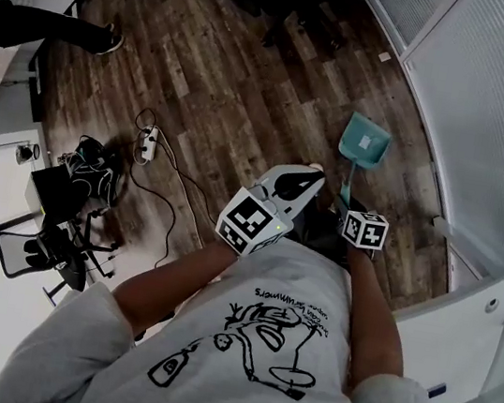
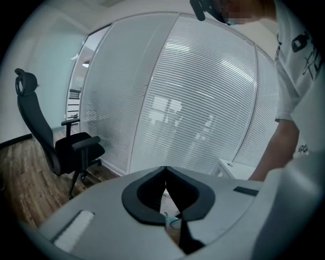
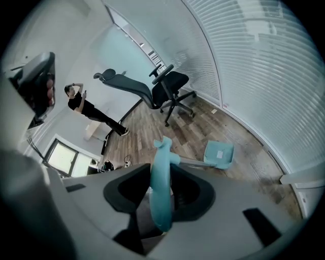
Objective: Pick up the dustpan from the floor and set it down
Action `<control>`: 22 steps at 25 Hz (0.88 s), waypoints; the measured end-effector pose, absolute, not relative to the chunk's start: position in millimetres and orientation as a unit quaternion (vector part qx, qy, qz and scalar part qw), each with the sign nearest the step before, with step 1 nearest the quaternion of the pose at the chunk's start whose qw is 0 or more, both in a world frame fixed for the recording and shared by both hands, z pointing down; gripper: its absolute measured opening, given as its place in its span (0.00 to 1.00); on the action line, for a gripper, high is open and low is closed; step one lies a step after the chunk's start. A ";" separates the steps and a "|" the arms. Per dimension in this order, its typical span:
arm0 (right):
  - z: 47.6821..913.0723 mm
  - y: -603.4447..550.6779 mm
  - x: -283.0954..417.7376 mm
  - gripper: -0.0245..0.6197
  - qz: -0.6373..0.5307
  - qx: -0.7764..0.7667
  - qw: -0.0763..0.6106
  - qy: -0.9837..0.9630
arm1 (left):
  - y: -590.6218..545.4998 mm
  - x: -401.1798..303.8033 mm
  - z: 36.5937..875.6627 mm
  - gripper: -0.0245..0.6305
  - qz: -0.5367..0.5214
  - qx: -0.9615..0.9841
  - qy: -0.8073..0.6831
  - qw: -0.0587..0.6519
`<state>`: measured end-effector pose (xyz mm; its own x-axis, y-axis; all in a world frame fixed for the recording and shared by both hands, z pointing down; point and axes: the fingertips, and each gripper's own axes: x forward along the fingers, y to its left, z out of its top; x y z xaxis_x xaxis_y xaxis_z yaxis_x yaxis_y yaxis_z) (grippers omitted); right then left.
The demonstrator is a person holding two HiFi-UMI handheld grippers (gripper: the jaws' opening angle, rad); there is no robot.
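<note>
A teal long-handled dustpan has its pan (image 1: 364, 140) low over the wood floor by the glass wall; whether it touches the floor I cannot tell. In the right gripper view the pan (image 3: 218, 154) lies ahead, and the thick teal grip (image 3: 161, 188) of its handle stands between the jaws, filling the gap. My right gripper (image 3: 162, 175) is shut on that grip; in the head view it (image 1: 342, 201) sits just behind the pan. My left gripper (image 1: 309, 172) hovers beside it, its jaws meeting at the tips (image 2: 165, 172), with nothing held.
A black office chair (image 3: 162, 86) stands on the floor near the blinds (image 2: 203, 101). A person (image 3: 84, 104) stands further off. A power strip with cables (image 1: 147, 143) lies to the left, and a white cabinet (image 1: 449, 332) is at my right.
</note>
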<state>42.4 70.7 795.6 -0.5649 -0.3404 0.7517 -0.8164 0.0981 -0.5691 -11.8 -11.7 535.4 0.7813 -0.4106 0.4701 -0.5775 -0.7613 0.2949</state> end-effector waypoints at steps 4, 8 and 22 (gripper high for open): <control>795.5 69.2 45.1 0.20 0.543 0.422 0.206 -0.696 | -14.7 -12.0 536.3 0.04 0.192 0.918 -0.271 0.218; 794.0 69.2 47.2 0.19 0.542 0.427 0.201 -0.695 | -14.0 -8.8 535.4 0.04 0.192 0.918 -0.270 0.217; 784.8 53.6 61.9 0.19 0.531 0.439 0.188 -0.700 | -20.5 -1.9 533.2 0.04 0.185 0.921 -0.272 0.210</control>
